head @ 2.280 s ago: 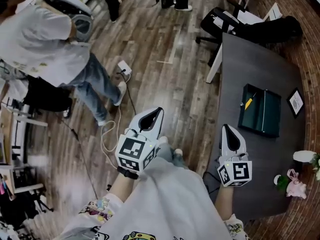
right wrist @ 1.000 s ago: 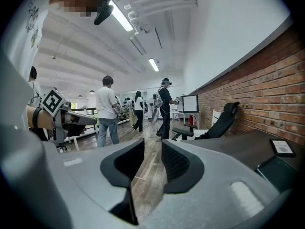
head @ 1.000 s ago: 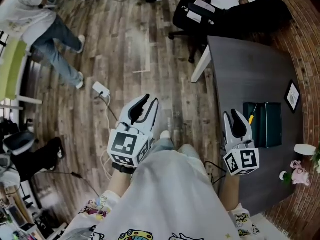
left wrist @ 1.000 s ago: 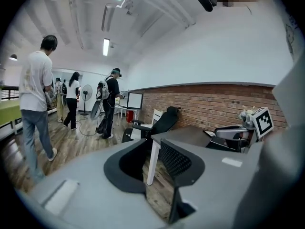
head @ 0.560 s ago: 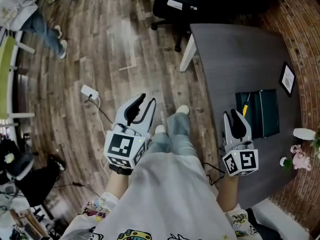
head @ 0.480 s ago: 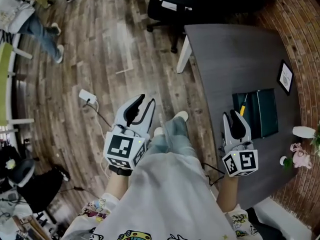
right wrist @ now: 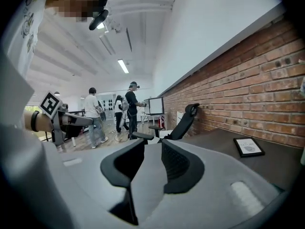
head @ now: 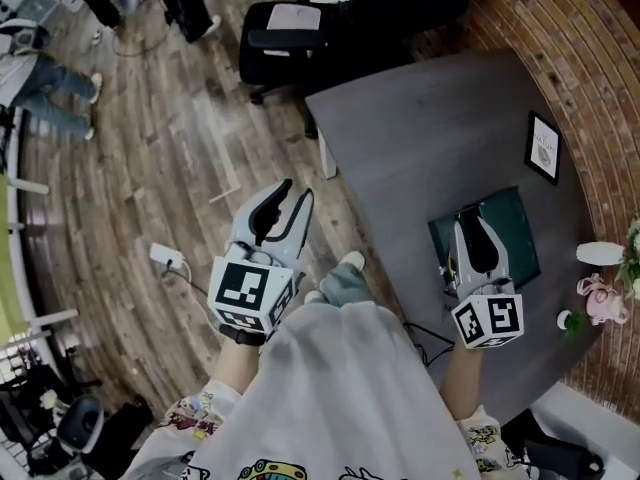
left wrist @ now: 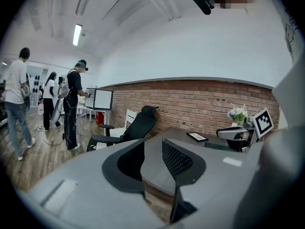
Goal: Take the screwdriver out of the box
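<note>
Right hand-held gripper [head: 474,230] near-level over box [head: 520,230], jaws apart, empty; left hand-held gripper [head: 296,194] over floor [head: 150,168], jaws just opening, empty

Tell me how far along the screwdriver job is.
Nothing looks done yet. In hand: the right gripper, open and empty, overlaps the box on the table in the head view. The screwdriver is not visible. Left: reach in, grip it, lift it out.

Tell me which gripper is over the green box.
The right gripper: it overlaps the green box on the table. The left gripper is over the wooden floor; its jaws have just been opening, with nothing between them.
</note>
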`<control>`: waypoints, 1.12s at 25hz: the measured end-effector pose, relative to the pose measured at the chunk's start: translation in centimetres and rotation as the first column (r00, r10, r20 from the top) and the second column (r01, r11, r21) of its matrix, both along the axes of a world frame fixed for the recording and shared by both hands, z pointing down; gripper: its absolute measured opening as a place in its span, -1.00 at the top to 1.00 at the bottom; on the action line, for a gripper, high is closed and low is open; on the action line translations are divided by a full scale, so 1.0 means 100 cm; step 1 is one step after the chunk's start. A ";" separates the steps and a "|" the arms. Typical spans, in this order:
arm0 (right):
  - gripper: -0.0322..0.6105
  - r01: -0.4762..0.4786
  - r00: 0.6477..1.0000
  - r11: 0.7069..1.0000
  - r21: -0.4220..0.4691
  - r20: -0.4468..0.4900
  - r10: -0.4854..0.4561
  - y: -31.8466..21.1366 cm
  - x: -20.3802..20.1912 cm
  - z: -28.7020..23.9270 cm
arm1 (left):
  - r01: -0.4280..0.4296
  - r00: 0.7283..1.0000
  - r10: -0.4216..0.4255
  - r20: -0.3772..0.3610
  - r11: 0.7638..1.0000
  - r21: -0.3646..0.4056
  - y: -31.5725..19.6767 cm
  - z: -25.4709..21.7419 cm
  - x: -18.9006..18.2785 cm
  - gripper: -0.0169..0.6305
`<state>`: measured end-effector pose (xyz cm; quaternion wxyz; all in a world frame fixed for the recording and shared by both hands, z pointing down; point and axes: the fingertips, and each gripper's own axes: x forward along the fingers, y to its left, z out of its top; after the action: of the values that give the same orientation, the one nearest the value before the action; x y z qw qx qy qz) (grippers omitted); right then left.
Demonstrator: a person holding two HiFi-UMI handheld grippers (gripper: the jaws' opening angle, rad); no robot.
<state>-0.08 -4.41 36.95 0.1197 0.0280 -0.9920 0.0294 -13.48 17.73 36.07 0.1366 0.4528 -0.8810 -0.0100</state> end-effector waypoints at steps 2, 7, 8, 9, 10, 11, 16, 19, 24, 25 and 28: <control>0.56 -0.046 0.999 0.999 0.001 0.011 0.046 -0.019 0.003 -0.006 | -0.042 0.999 0.042 0.009 0.999 0.006 -0.025 -0.007 -0.009 0.58; 0.56 -0.173 0.984 0.985 -0.026 0.039 0.174 -0.056 0.018 -0.011 | -0.153 0.988 0.152 0.032 0.988 0.003 -0.079 -0.018 -0.024 0.58; 0.56 -0.201 0.978 0.979 -0.030 0.044 0.203 -0.062 0.024 -0.010 | -0.180 0.983 0.179 0.035 0.984 0.002 -0.090 -0.018 -0.025 0.58; 0.56 -0.229 0.972 0.973 -0.034 0.048 0.230 -0.067 0.030 -0.010 | -0.206 0.978 0.206 0.035 0.978 0.000 -0.101 -0.018 -0.025 0.58; 0.56 -0.255 0.965 0.966 -0.038 0.052 0.257 -0.071 0.036 -0.010 | -0.233 0.972 0.232 0.036 0.973 -0.003 -0.111 -0.019 -0.025 0.58; 0.56 -0.281 0.957 0.959 -0.042 0.056 0.283 -0.076 0.041 -0.011 | -0.259 0.965 0.260 0.037 0.966 -0.006 -0.121 -0.019 -0.024 0.58; 0.56 -0.409 0.910 0.911 -0.053 0.049 0.411 -0.095 0.066 -0.015 | -0.402 0.915 0.402 0.034 0.915 -0.022 -0.170 -0.023 -0.014 0.57; 0.56 -0.487 0.872 0.872 -0.057 0.036 0.489 -0.102 0.082 -0.013 | -0.486 0.873 0.487 0.030 0.873 -0.029 -0.199 -0.023 -0.007 0.57; 0.56 -0.637 0.769 0.768 -0.058 0.022 0.639 -0.107 0.108 -0.008 | -0.649 0.760 0.649 0.023 0.761 -0.025 -0.246 -0.023 0.004 0.57; 0.56 -0.663 0.747 0.747 -0.056 0.018 0.664 -0.108 0.111 -0.008 | -0.679 0.733 0.679 0.021 0.734 -0.024 -0.255 -0.024 0.007 0.57; 0.56 -0.713 0.700 0.700 -0.045 0.003 0.714 -0.112 0.117 -0.009 | -0.748 0.663 0.749 0.020 0.663 -0.022 -0.281 -0.026 0.017 0.57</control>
<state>11.65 -15.60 36.08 0.0892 0.4069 -0.9042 0.0937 -11.74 -10.32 33.48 0.1195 0.7737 -0.6194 0.0585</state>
